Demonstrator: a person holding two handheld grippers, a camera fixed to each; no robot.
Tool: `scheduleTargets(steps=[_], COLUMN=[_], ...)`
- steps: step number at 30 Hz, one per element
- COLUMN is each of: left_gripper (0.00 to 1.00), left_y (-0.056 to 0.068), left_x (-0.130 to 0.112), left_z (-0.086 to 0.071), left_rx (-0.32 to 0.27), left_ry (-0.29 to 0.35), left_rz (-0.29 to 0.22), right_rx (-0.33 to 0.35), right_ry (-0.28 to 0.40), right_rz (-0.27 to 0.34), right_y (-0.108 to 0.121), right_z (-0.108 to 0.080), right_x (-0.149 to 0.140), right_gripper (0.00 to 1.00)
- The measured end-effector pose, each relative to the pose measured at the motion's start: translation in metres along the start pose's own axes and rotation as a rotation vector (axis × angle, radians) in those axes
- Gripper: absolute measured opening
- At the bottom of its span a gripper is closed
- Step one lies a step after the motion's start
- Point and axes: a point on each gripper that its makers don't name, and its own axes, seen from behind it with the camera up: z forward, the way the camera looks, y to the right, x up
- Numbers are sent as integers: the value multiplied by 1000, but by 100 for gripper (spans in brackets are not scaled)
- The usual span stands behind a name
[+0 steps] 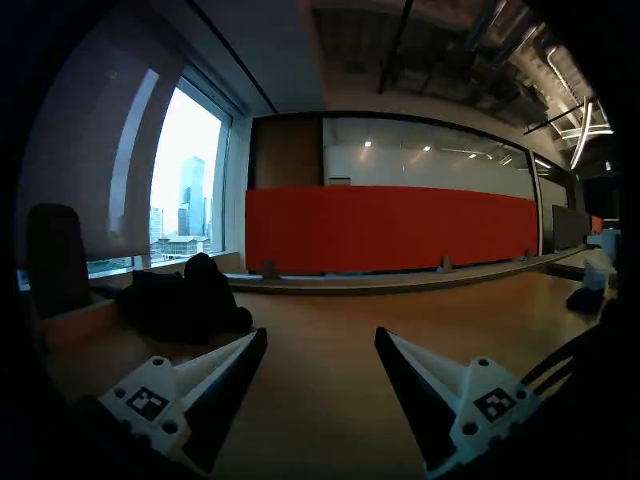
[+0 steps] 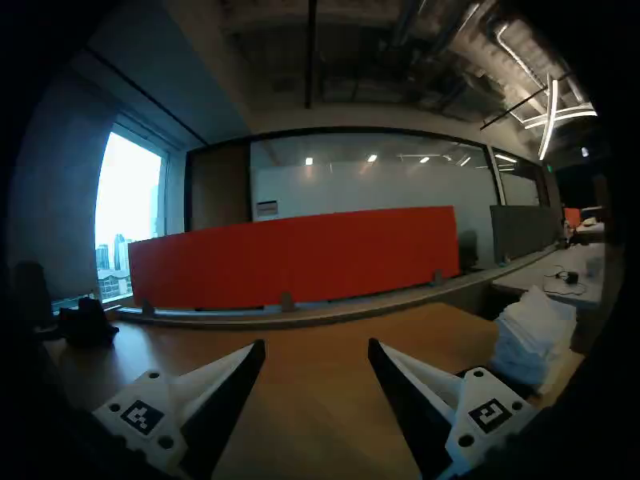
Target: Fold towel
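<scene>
My left gripper point(image 1: 320, 340) hangs open low over a wooden table point(image 1: 336, 376), nothing between its white fingers. My right gripper point(image 2: 314, 348) is open too, over the same kind of wooden top point(image 2: 320, 384), with an empty gap. A stack of white folded towels point(image 2: 532, 336) stands at the table's right edge, to the right of the right gripper and apart from it. In the left gripper view a pale bundle point(image 1: 596, 268) shows far off at the right; I cannot tell what it is.
A dark bag or bundle point(image 1: 184, 304) lies on the table at the left, also seen small as a dark bundle point(image 2: 86, 324) far left. An orange divider panel point(image 1: 392, 228) runs along the table's far edge. A window point(image 1: 184, 192) is at the left. A chair back point(image 1: 56, 256) stands near left.
</scene>
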Motion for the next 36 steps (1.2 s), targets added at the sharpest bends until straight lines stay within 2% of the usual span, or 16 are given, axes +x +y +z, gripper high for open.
scheduleTargets(steps=[12, 30, 36], left_gripper=[100, 100, 100], left_y=[0, 0, 0], left_x=[0, 0, 0], left_z=[0, 0, 1], left_rx=[0, 0, 0], left_ry=[0, 0, 0], left_rz=[0, 0, 0], right_rx=[15, 29, 35], right_ry=[-7, -10, -14], right_rz=[-47, -73, -100], right_y=[4, 1, -3], right_z=[1, -2, -1], right_x=[-31, -47, -51], right_gripper=[100, 100, 100])
